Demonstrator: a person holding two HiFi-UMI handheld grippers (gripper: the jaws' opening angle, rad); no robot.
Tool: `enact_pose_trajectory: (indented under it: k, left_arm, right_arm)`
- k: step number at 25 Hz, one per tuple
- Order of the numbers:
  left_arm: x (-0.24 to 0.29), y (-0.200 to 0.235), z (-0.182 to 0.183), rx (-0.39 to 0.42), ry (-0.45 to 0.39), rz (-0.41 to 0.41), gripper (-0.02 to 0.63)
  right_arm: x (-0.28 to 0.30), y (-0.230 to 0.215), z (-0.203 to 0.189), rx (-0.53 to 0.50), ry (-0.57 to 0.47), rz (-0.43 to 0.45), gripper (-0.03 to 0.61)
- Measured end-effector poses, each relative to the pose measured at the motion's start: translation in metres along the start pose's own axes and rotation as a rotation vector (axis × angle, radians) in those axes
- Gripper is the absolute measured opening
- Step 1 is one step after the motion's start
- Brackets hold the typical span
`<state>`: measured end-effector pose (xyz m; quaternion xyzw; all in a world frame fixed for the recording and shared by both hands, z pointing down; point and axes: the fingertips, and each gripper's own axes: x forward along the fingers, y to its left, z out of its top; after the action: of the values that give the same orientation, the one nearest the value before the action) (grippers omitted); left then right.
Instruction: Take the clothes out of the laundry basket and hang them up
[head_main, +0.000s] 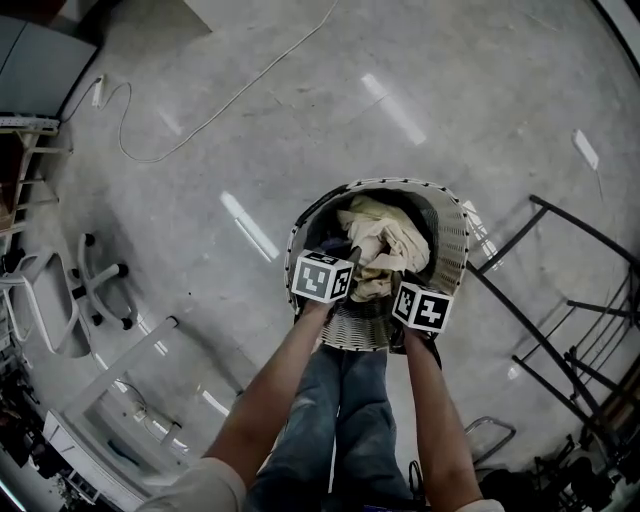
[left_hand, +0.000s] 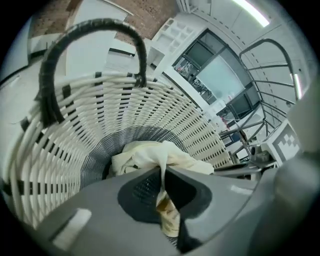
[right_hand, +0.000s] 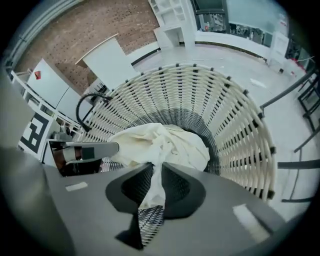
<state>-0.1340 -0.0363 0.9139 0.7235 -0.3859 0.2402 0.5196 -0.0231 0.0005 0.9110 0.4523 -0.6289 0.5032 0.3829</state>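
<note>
Room: bare grey concrete floor (head_main: 400, 90), a loose cable (head_main: 200, 115) across it, a chair base (head_main: 95, 285) off to the left.
Left gripper (left_hand: 162, 172): jaws pinched tight on a fold of the cream garment (left_hand: 150, 155).
Garment: bunched up in the white woven laundry basket (head_main: 455, 240).
Right gripper (right_hand: 152, 167): nearly closed, clamping another fold of the same cloth.
Rack (head_main: 570, 300): black frame, right of the basket.
Handling: looks light, soft and floppy, so I'd guess it sags. Two spread-out grips near an edge seem best.

A white cable (head_main: 228, 103) snakes over the grey floor (head_main: 430, 90), well apart from a wheeled chair base (head_main: 100, 272).
</note>
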Motion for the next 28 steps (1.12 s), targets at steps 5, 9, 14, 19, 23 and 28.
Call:
enact_pose_trajectory:
  k: [5,9,14,19,23,28]
  left_arm:
    - [-0.020,-0.018,0.015,-0.007,-0.025,-0.012,0.022]
    - [-0.033,-0.027,0.025,-0.016,-0.047,-0.021,0.022]
    - [-0.050,-0.038,0.039,-0.045,-0.076,-0.031,0.022]
    - [-0.070,-0.051,0.051,-0.055,-0.096,-0.038,0.022]
    - [-0.084,-0.065,0.059,-0.045,-0.103,-0.053,0.022]
    - [-0.103,-0.083,0.067,-0.024,-0.101,-0.063,0.021]
  right_arm:
    - [-0.026,0.007,0.013,-0.023,-0.026,0.036,0.083]
    - [-0.041,0.012,0.019,-0.043,-0.041,0.041,0.083]
    - [-0.063,0.019,0.025,-0.043,-0.060,0.047,0.083]
    - [-0.086,0.028,0.031,-0.033,-0.079,0.068,0.083]
    - [-0.103,0.034,0.037,-0.032,-0.099,0.076,0.083]
    - [-0.126,0.036,0.040,-0.032,-0.122,0.080,0.083]
